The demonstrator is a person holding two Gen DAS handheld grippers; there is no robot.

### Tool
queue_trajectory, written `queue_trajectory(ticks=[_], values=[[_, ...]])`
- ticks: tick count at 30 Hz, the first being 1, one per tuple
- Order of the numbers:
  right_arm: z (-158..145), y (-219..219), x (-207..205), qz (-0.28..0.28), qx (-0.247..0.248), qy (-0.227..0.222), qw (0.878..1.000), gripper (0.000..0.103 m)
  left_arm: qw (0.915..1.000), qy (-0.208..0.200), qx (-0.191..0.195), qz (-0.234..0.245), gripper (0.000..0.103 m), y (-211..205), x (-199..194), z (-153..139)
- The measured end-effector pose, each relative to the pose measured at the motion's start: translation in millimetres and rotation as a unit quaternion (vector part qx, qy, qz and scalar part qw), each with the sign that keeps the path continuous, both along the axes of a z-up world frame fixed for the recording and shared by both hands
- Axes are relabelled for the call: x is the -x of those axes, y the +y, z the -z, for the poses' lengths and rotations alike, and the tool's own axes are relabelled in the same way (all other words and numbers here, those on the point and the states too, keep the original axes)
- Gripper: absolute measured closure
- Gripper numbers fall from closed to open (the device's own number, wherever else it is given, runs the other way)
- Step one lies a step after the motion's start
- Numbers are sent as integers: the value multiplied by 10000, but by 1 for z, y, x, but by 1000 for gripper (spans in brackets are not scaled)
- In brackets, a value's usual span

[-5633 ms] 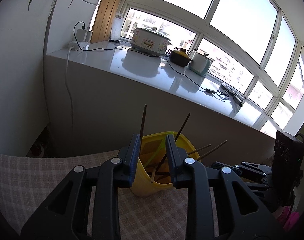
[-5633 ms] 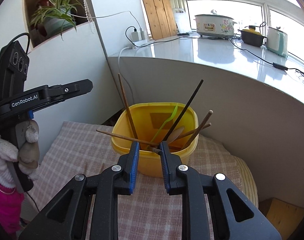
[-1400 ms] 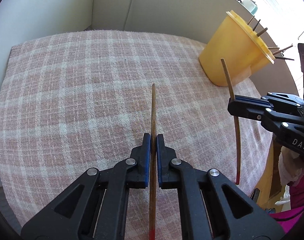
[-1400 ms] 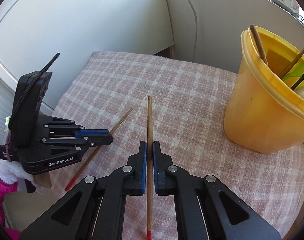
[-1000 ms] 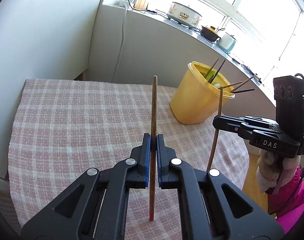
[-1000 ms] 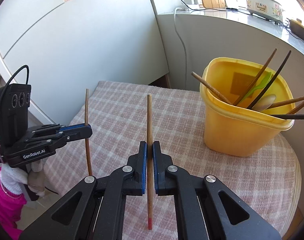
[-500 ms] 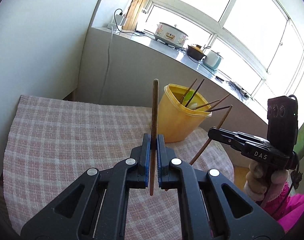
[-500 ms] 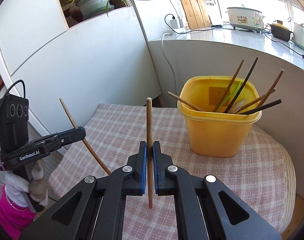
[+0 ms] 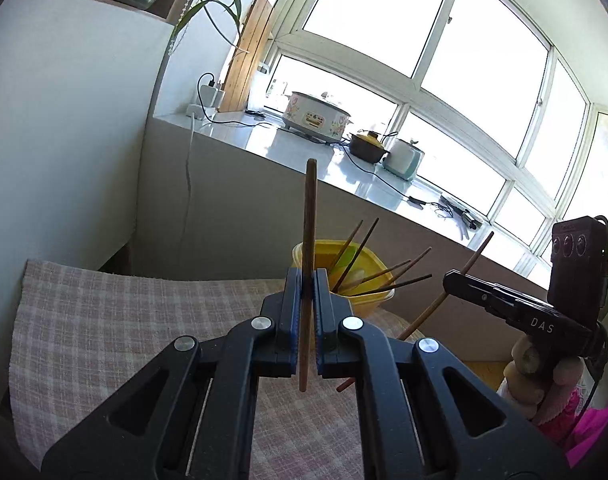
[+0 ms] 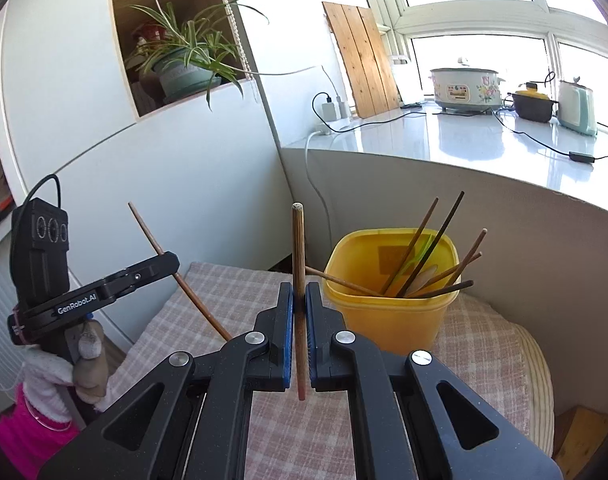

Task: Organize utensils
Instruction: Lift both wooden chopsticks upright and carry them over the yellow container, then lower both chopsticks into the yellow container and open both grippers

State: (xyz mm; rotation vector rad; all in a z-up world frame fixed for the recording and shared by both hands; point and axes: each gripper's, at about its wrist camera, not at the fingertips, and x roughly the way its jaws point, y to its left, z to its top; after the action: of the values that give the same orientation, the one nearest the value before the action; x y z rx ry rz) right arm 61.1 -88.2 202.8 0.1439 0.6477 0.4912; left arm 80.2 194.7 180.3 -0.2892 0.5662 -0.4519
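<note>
Holding one chopstick in each gripper, you are above the cloth [image 10: 483, 344] with the tub [image 10: 387, 320] just ahead, and that tub is your biggest worry. It is light-looking plastic, already crowded with chopsticks that lean out over its rim, plus a green utensil and a pale spoon. If you bring a stick in low or at a slant, you may strike those leaning ends and lever the tub over, or flick a stick out onto the cloth.

Your left gripper [image 9: 308, 280] is clamped on the left chopstick [image 9: 309, 216], pinched near its middle and standing almost upright. Your right gripper [image 10: 299, 294] is clamped on the right chopstick [image 10: 298, 248] in the same way. From the other camera each stick looks tilted, so judge the angle with care before you lower.

Two grippers heading for one opening may collide. Go one at a time.

Each grip is a narrow pinch on a smooth round stick. A knock on its long free end may twist it in the pads, and then it may drop beside the tub rather than inside.

Releasing too high could make a stick bounce off the others and tip out over the rim.
</note>
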Motion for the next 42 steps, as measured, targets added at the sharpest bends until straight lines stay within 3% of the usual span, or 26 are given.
queue_trajectory(ticks=[9,25,29,42], values=[[-32,-21,-12,326,-82,-452,9984,99,9990,-431,-79,-62,100,-11,-25,-29],[-65,-39,-45,674,-12,-927,9934,99,9972,-724,-198,57,100,-48,-79,-55],[-59,-34,-60,759,200,-933,9925,99,9979,-617,-160,135,100,-61,-98,-50],[-16,-30,-85,675,423,-352,9962,99,9987,-286,-338,255,100,-94,-133,-20]])
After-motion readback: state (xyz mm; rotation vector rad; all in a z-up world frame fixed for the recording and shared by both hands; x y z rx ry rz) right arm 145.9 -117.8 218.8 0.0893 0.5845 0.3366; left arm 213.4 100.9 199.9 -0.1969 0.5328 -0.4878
